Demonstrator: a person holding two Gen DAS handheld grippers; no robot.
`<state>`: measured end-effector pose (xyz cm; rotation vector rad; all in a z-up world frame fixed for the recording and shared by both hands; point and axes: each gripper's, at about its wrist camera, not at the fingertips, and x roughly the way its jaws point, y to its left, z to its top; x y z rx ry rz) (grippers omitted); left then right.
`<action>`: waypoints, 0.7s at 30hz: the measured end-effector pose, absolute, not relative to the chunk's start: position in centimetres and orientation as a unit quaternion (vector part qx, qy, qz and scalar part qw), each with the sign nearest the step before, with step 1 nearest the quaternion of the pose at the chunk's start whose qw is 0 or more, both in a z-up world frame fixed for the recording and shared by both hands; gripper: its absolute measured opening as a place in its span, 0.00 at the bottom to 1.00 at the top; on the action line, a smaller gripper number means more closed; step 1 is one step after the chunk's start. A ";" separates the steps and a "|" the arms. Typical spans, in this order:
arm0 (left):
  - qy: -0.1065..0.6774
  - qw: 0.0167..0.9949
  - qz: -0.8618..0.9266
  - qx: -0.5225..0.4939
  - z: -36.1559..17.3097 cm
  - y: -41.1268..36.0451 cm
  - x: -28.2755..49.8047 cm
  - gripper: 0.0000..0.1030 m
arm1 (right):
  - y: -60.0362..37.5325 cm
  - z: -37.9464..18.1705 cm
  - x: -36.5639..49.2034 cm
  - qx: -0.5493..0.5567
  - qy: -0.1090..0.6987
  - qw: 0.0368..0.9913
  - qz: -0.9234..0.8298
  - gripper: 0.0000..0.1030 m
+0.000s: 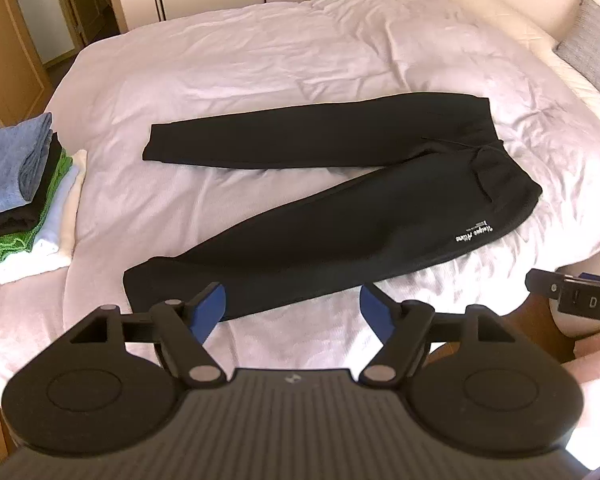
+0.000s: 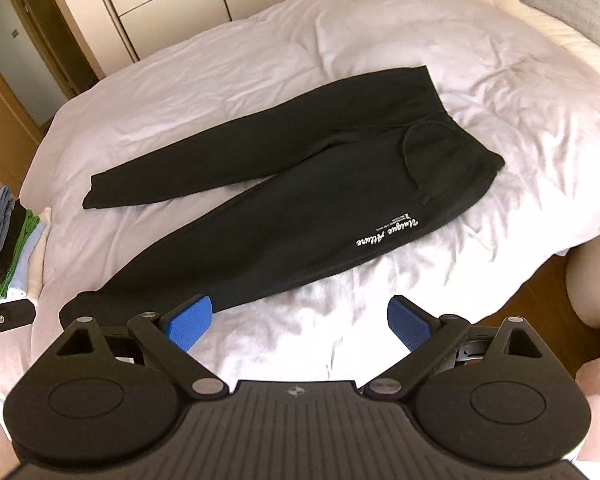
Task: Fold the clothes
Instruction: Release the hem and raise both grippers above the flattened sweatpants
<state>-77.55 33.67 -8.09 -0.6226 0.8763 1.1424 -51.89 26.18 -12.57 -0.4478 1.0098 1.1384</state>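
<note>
A pair of black sweatpants (image 1: pixel 332 200) lies spread flat on the white duvet (image 1: pixel 260 68) of a bed, legs splayed apart toward the left and waistband toward the right, with white script lettering (image 2: pixel 386 232) on the nearer leg. The left gripper (image 1: pixel 292 308) hovers over the near edge of the bed with its blue pads (image 1: pixel 210 308) spread wide, the cuff of the nearer leg lying just beyond and between them; whether a pad touches the cloth is hard to tell. The right gripper (image 2: pixel 300 320) is likewise wide and holds nothing, with the nearer leg just ahead to its left. A stack of folded clothes (image 1: pixel 24 192) sits at the bed's left edge, well apart from the sweatpants.
</note>
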 end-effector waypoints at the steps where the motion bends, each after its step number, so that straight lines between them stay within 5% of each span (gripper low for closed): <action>1: 0.394 0.710 0.514 -0.278 -7.9 33.4 -77.8 0.70 | 25.9 -12.4 -52.2 -0.202 0.452 0.700 0.515 0.94; 21: 0.369 0.735 0.507 -0.259 -5.9 32.6 -80.3 0.74 | 25.1 -10.7 -55.2 -0.195 0.429 0.710 0.523 0.97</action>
